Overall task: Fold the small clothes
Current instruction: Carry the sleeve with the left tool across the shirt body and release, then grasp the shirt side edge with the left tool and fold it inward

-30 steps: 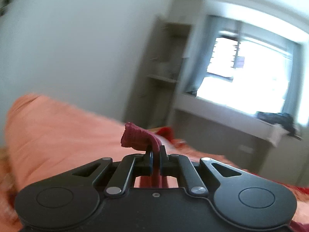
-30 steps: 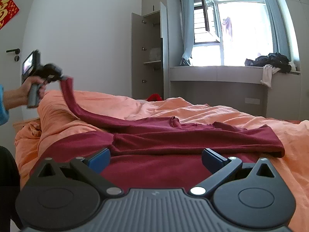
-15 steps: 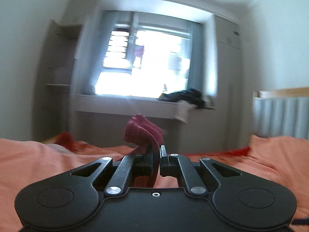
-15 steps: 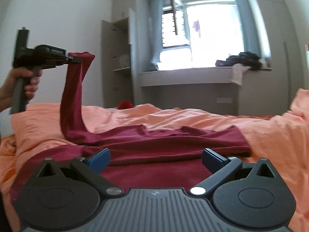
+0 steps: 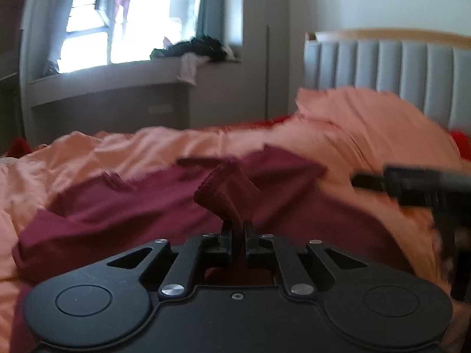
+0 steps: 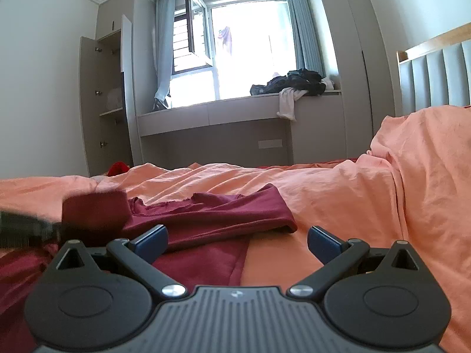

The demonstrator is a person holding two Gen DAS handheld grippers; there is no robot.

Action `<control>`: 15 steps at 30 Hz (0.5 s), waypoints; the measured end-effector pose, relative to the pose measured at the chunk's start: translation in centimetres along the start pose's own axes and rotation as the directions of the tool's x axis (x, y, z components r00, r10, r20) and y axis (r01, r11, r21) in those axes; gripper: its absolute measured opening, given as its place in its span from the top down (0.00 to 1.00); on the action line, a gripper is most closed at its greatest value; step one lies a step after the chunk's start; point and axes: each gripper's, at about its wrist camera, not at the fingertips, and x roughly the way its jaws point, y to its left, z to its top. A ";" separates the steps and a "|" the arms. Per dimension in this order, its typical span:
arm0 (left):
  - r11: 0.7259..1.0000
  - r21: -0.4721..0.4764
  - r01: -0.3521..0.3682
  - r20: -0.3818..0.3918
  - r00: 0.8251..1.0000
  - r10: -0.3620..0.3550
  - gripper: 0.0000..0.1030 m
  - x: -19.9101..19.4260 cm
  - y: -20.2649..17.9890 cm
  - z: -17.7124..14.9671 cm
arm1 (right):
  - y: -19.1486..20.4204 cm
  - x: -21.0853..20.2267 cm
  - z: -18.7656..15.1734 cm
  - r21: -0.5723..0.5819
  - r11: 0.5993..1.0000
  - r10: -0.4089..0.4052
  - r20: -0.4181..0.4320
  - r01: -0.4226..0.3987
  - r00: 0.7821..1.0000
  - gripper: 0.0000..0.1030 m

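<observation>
A dark red long-sleeved top (image 6: 212, 214) lies spread on the orange duvet (image 6: 338, 200). My left gripper (image 5: 237, 229) pinches the top's sleeve cuff (image 5: 223, 194), which sticks up past the pads; its jaws are opening a little with the cuff still between them. It hangs low over the top's body (image 5: 132, 206). In the right wrist view it is a blurred dark shape (image 6: 29, 229) at the left with the folded sleeve (image 6: 94, 209). My right gripper (image 6: 237, 235) is open and holds nothing, low over the top's right edge. It shows blurred in the left wrist view (image 5: 412, 182).
A grey padded headboard (image 5: 382, 73) stands at the right. Beyond the bed a window bench (image 6: 235, 111) carries a pile of dark clothes (image 6: 294, 82). An open wardrobe (image 6: 109, 97) stands at the left, with a red item (image 6: 117, 167) on the bed's far side.
My left gripper swung the sleeve from high at the left down and across over the top's body. My right gripper shifted toward the top's right edge and stayed open.
</observation>
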 end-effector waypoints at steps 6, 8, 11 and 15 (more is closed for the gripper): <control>0.993 -0.001 0.118 -0.026 0.993 -0.118 0.49 -1.0 0.3 -0.6 | 0.6 0.2 -0.2 -0.011 0.999 0.033 0.003 -0.033 0.999 0.00; 0.993 -0.003 0.120 -0.030 0.992 -0.120 0.38 -1.8 0.7 -0.3 | 0.8 0.3 -0.2 -0.013 0.999 0.048 0.002 -0.048 0.999 0.00; 0.995 -0.054 0.086 -0.038 0.995 -0.088 0.28 -3.2 2.8 0.2 | 1.0 0.4 -0.3 -0.017 0.998 0.063 -0.007 -0.063 0.998 0.00; 0.983 -0.173 -0.061 -0.054 0.997 0.053 0.24 -5.0 7.9 1.1 | 1.5 0.5 -0.6 -0.021 0.996 0.084 -0.016 -0.084 0.996 0.00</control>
